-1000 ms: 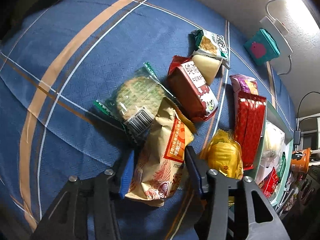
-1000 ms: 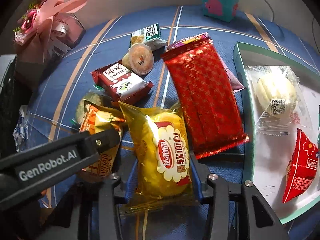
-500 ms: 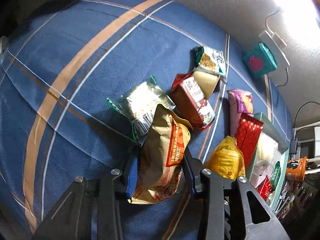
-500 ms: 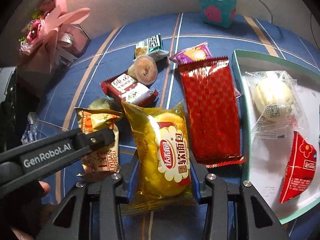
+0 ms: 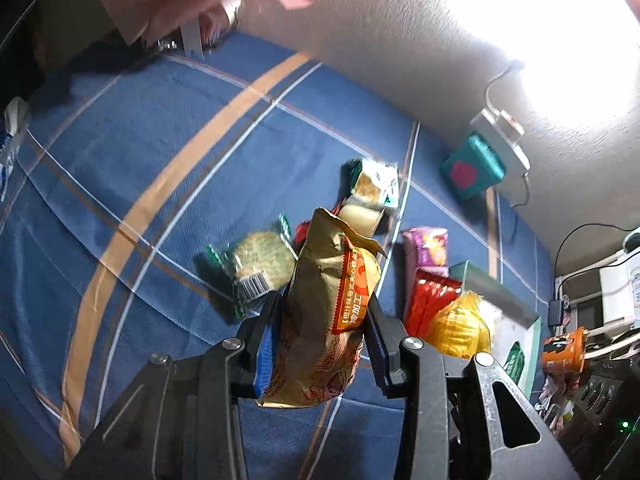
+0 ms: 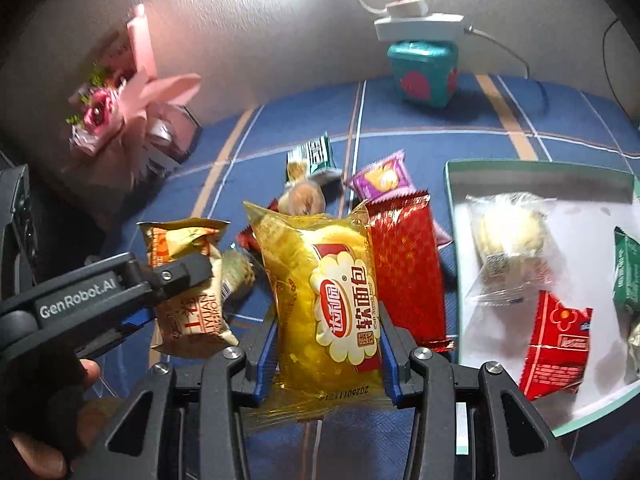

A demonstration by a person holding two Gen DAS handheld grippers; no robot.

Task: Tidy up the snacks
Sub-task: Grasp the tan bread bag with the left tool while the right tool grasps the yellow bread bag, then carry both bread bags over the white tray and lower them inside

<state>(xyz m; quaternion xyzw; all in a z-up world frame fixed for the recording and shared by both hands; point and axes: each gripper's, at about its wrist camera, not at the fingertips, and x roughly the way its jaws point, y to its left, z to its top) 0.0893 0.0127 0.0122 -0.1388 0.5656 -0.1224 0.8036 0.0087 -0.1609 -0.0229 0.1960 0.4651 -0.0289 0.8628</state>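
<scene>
Yellow bread packet (image 6: 324, 300), "GenRobot.AI" gripper (image 6: 176, 276)

Blue striped cloth (image 5: 120, 168), yellow packet (image 6: 332, 300)

A blue striped cloth (image 6: 400, 140) carries a green tray (image 6: 454, 216), a long red pack (image 6: 408, 264), a purple snack (image 6: 380, 176), a round cracker (image 5: 260, 260) and a teal box (image 6: 424, 72)

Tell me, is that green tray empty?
No. The green tray already holds a clear-wrapped bun and a red packet.
</scene>
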